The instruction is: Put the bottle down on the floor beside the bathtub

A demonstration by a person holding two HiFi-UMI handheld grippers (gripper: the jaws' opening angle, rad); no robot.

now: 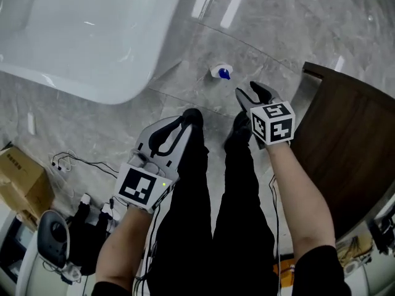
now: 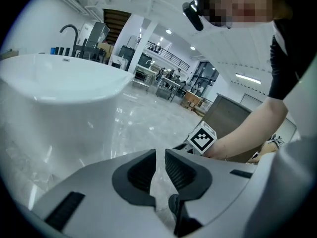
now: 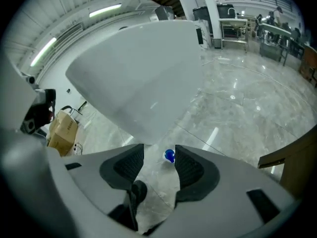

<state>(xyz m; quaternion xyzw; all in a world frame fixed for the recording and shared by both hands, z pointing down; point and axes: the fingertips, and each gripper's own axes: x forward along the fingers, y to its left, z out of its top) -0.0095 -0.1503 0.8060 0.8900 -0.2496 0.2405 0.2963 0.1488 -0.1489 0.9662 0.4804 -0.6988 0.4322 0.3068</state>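
Note:
The bottle (image 1: 221, 72), white with a blue cap, stands on the marble floor just off the rounded end of the white bathtub (image 1: 92, 36). My right gripper (image 1: 252, 95) hangs above and a little right of it, open and empty. In the right gripper view the bottle's blue cap (image 3: 169, 155) shows far below, between the spread jaws of my right gripper (image 3: 159, 158). My left gripper (image 1: 189, 119) is held over the person's legs, its jaws drawn together to a thin slit with nothing in them. In the left gripper view my left gripper (image 2: 159, 158) points at the tub wall (image 2: 59, 98).
A dark wooden cabinet (image 1: 352, 140) stands at the right. A cardboard box (image 1: 21, 180), cables (image 1: 68, 162) and small devices lie at the lower left. The person's black trousers and shoes (image 1: 237, 131) fill the middle. Grey marble floor (image 1: 278, 29) stretches beyond the bottle.

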